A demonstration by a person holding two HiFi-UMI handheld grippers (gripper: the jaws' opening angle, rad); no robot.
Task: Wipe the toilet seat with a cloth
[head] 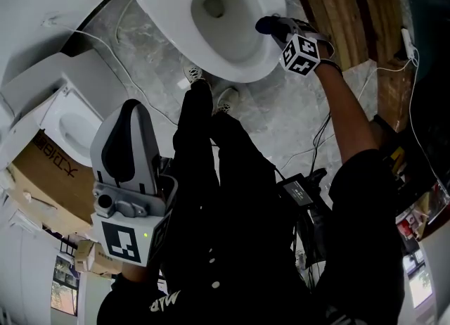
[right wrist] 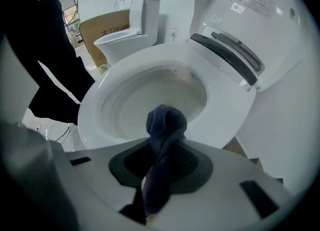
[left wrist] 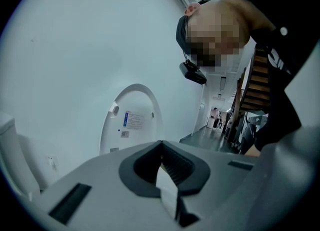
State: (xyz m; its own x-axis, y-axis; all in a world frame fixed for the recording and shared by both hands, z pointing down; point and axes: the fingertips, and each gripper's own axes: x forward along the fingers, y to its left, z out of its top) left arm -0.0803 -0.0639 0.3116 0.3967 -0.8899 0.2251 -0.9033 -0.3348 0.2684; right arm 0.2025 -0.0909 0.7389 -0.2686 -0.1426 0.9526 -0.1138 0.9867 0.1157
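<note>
The white toilet seat [head: 242, 70] rings the bowl at the top of the head view, with its lid [right wrist: 260, 20] raised. My right gripper [head: 271, 27] reaches over the seat's right rim and is shut on a dark blue cloth [right wrist: 165, 125]. The cloth's bunched end [head: 264, 25] sticks out past the jaws, over the near part of the seat [right wrist: 95, 110]. I cannot tell if it touches. My left gripper [head: 130, 112] is held up near the person's body, far from the toilet. Its jaws stand together with nothing between them [left wrist: 162, 164], pointing at a white wall.
A second white toilet [head: 70, 125] and a cardboard box [head: 46, 169] stand at the left. White cables [head: 126, 70] trail over the grey marble floor. Wooden stairs [head: 337, 0] rise at the right. The person's dark legs and shoes [head: 207, 88] stand in front of the bowl.
</note>
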